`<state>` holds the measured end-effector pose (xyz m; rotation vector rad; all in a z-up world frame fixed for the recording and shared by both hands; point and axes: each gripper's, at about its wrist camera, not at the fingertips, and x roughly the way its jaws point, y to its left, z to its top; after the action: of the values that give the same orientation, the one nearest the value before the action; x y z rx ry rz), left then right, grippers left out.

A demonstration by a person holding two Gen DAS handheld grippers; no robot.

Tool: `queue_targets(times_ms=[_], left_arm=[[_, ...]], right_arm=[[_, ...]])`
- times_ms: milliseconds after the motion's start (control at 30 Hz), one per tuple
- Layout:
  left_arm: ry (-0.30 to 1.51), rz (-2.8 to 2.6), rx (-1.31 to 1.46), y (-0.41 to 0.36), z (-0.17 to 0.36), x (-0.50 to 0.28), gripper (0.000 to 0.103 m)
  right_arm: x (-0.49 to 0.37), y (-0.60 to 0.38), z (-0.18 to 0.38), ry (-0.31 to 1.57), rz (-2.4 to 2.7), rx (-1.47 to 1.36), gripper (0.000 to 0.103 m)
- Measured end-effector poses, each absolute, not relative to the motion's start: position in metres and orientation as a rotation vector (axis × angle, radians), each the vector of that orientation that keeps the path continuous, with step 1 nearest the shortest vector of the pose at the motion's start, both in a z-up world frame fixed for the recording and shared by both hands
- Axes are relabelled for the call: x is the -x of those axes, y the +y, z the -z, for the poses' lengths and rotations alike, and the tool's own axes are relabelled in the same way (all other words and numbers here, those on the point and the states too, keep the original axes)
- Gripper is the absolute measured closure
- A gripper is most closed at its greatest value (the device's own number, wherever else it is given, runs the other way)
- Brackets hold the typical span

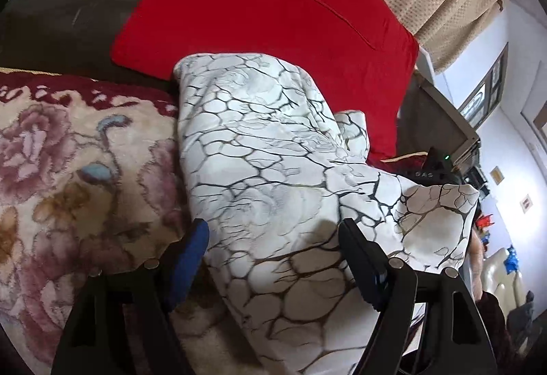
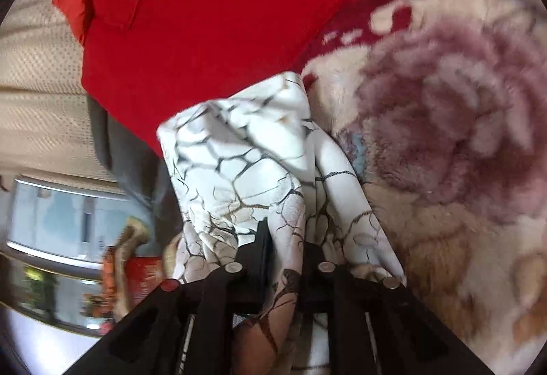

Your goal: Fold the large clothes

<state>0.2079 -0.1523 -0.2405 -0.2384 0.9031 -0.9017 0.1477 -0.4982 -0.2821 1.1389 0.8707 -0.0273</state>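
White garment [image 1: 273, 170] with a dark crackle print lies bunched on the floral blanket [image 1: 68, 170], its far end against a red cushion [image 1: 266, 9]. Left gripper [image 1: 273, 231] stands with its jaws wide apart, one finger on each side of the cloth, not pressing it (the blue pad [image 1: 191, 252] sits at the garment's edge over the blanket). Right gripper [image 2: 287, 238] has its jaws nearly together, clamped on a gathered fold of the same garment [image 2: 239, 163], which rises from the blanket [image 2: 461, 152] beside the cushion [image 2: 222, 16].
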Motion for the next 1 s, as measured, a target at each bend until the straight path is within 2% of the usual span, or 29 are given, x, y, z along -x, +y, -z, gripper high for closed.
queue_targets(times_ms=[33, 67, 100, 200, 367, 533, 700, 933, 1000], left_arm=[[0.907, 0.906, 0.241, -0.152, 0.242, -0.210, 0.025], [0.912, 0.913, 0.245, -0.151, 0.243, -0.212, 0.025], [0.918, 0.917, 0.247, -0.153, 0.243, -0.213, 0.025], [0.934, 0.920, 0.263, -0.153, 0.244, -0.217, 0.025], [0.930, 0.918, 0.259, -0.152, 0.246, -0.215, 0.025], [0.931, 0.917, 0.257, -0.150, 0.246, -0.216, 0.025], [0.944, 0.913, 0.260, -0.148, 0.248, -0.220, 0.025], [0.974, 0.898, 0.299, -0.147, 0.252, -0.226, 0.025], [0.974, 0.891, 0.295, -0.147, 0.252, -0.225, 0.025]], right_arm=[[-0.147, -0.496, 0.271, 0.891, 0.059, -1.093, 0.065], [-0.145, -0.495, 0.261, 0.908, 0.091, -1.055, 0.035], [-0.142, -0.494, 0.248, 0.909, 0.120, -1.017, 0.026], [-0.139, -0.487, 0.205, 0.817, 0.142, -0.878, 0.024], [-0.161, -0.481, 0.173, 0.817, 0.083, -0.752, 0.024], [-0.207, -0.476, 0.180, 0.921, -0.023, -0.710, 0.025], [-0.244, -0.470, 0.215, 1.055, 0.039, -0.681, 0.025], [-0.261, -0.440, 0.231, 1.077, 0.126, -0.509, 0.019], [-0.267, -0.424, 0.235, 1.110, 0.155, -0.376, 0.028]])
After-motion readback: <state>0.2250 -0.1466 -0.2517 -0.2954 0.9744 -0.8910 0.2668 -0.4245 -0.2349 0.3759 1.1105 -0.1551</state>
